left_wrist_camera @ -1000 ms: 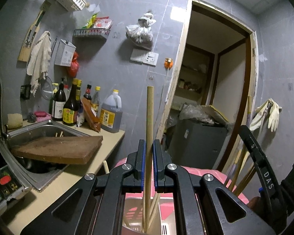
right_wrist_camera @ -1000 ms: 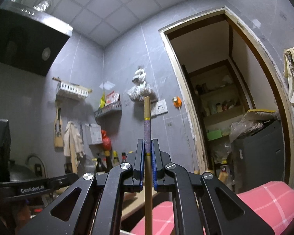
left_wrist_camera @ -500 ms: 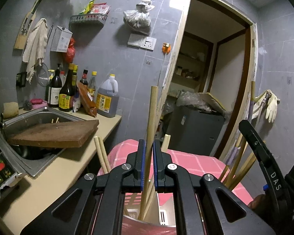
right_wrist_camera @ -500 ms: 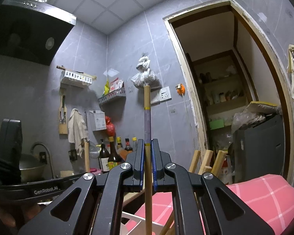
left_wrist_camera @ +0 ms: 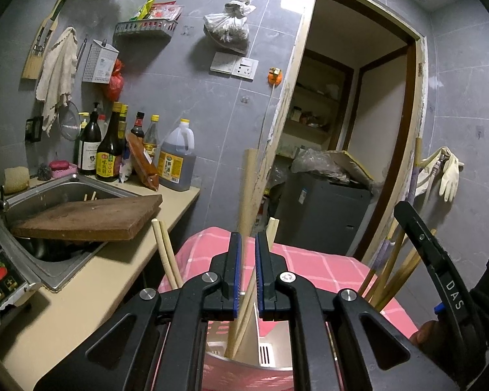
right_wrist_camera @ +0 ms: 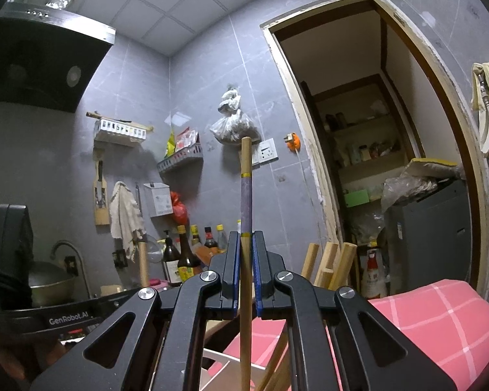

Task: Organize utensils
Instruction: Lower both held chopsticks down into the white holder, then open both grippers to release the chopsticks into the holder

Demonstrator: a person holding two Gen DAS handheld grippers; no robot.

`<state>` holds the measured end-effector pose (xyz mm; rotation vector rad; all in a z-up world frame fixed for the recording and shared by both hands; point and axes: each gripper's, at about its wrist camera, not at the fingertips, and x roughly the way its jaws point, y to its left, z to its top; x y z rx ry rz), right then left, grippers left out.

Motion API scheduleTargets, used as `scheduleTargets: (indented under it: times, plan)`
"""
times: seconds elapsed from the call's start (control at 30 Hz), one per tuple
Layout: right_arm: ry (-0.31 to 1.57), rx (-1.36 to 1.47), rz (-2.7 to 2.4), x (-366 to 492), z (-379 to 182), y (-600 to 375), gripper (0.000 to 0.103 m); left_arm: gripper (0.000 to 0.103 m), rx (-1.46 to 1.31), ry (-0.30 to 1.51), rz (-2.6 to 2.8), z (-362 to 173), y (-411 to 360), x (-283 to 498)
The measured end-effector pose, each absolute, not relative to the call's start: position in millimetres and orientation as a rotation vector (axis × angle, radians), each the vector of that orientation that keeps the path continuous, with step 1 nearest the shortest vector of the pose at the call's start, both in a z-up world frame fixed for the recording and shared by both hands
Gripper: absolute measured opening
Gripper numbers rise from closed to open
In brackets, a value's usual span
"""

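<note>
Low centre of the left wrist view: left tongs (left_wrist_camera: pixel 246 251) nearly shut on a plain chopstick (left_wrist_camera: pixel 247 192), which leans left toward its foot and ends inside the holder (left_wrist_camera: pixel 265 353) at the bottom edge, above a pink checked cloth (left_wrist_camera: pixel 313 267). Low centre of the right wrist view: right tongs (right_wrist_camera: pixel 246 251) pinched tight on a banded chopstick (right_wrist_camera: pixel 246 195), held upright, its lower end running out of frame near the holder's white wall.

Likely hazards:
- A leaning stick, once released, may topple against the standing chopsticks (left_wrist_camera: pixel 164 254) or tip over the rim.
- The banded stick's hidden end may strike the rim or a divider on descent and swivel in the narrow pads.
- Both tongs crowd one small opening, so they may knock each other or the holder.
</note>
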<state>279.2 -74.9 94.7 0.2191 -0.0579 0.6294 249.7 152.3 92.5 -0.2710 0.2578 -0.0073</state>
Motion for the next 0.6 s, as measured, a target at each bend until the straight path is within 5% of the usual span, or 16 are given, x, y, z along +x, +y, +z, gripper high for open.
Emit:
scheduleTargets:
  times: [0.6]
  plan:
    - [-0.046, 0.202, 0.620, 269, 98, -86, 0.012, 0.017, -0.267, 0.247, -0.025, 98, 142, 241]
